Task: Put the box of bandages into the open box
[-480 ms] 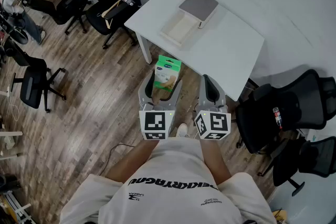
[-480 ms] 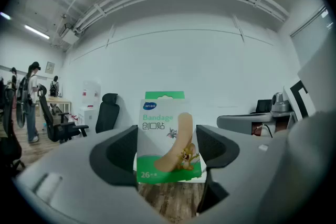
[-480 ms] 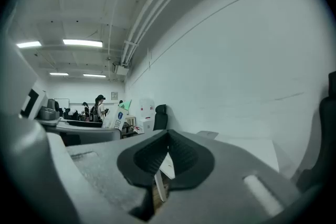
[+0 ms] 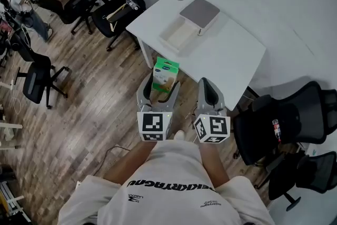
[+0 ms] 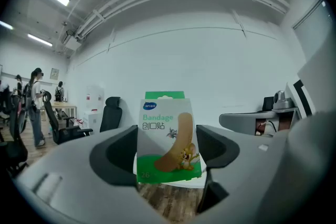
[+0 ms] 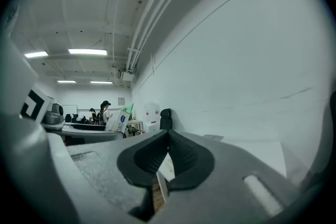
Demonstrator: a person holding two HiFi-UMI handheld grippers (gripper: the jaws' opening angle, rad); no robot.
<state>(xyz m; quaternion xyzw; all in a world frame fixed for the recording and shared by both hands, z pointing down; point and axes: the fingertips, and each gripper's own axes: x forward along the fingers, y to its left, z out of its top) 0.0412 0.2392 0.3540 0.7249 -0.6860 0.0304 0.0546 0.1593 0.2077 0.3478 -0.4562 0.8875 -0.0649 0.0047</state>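
The green-and-white box of bandages (image 4: 166, 72) stands upright between the jaws of my left gripper (image 4: 159, 86), held over the wood floor in front of the white table (image 4: 231, 55). In the left gripper view the bandage box (image 5: 167, 136) fills the gap, and the left gripper (image 5: 168, 152) has both pads against its sides. The open box (image 4: 178, 35) lies on the table with its grey lid (image 4: 199, 10) folded back behind it. My right gripper (image 4: 208, 88) hangs beside the left one, jaws together and empty. The right gripper (image 6: 167, 150) shows its tips meeting.
Black office chairs stand left of the table (image 4: 110, 10) and at the right (image 4: 279, 118). Another chair (image 4: 37, 79) is on the floor at the left. A white wall runs behind the table. People stand far off at desks (image 5: 37, 102).
Both grippers and the held bandage box have drifted slightly left in the head view. The grip is unchanged.
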